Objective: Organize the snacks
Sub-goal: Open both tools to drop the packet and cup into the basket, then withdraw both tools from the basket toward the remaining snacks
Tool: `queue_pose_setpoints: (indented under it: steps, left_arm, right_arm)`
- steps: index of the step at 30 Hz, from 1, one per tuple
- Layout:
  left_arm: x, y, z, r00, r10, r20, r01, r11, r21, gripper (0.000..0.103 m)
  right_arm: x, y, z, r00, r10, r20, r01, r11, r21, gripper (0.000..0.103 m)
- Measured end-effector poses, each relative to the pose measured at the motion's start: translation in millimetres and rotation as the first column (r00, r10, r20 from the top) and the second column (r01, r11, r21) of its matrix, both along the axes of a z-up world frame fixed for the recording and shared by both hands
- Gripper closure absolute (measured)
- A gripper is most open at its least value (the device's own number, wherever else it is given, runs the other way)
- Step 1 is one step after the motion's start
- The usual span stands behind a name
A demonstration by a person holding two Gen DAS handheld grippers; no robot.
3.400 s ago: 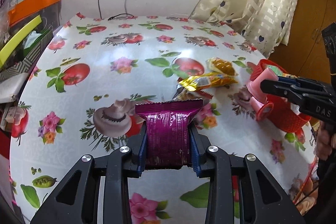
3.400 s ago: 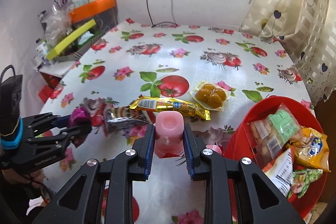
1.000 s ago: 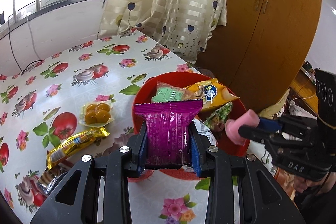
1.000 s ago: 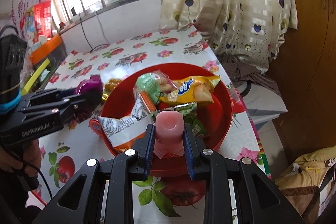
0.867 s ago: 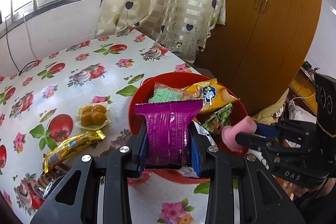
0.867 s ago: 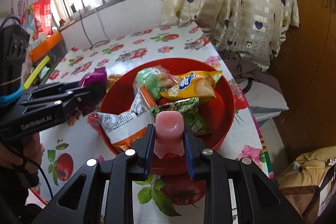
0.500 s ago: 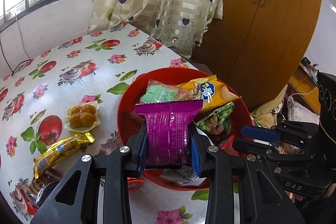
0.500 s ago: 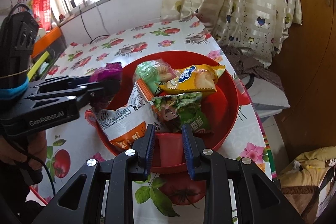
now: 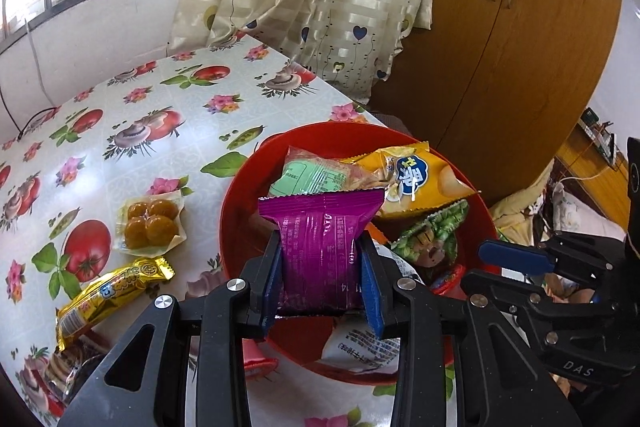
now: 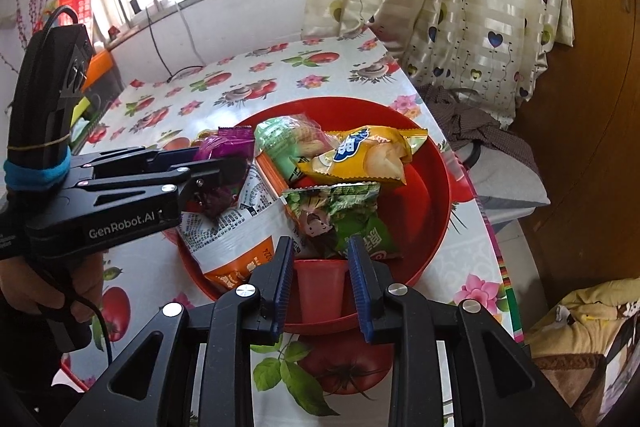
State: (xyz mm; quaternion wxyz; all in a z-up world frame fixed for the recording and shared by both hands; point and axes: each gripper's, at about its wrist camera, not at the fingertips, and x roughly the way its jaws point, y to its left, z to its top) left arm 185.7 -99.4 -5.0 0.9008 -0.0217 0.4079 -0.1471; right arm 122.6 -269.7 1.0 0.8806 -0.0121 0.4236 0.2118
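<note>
Jaws on my right gripper [image 10: 320, 283] now stand apart and hold nothing; a second ago they pinched a pink jelly cup, so I judge that snack dropped into the red bowl [image 10: 434, 163] just ahead of them. My left gripper [image 9: 320, 279] stays clenched on the purple packet [image 9: 320, 247], which hangs over the bowl's near rim, above the bags piled inside. Releasing it there looks like the next step. Left of my left jaws, the gold bar [image 9: 112, 287] and the yellow-ball pack [image 9: 150, 225] still wait on the surface [image 9: 140, 155]. Room is tight: the two grippers sit near each other, and the surface edge runs just right of the bowl.
</note>
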Motion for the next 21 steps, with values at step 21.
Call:
queue_pose_setpoints:
  steps: [21]
  left_arm:
    - [-8, 6, 12, 1.000, 0.003, 0.028, -0.002, 0.999, -0.049, 0.054]
  right_arm:
    - [1, 2, 13, 0.999, -0.009, 0.040, 0.009, 1.000, -0.007, 0.055]
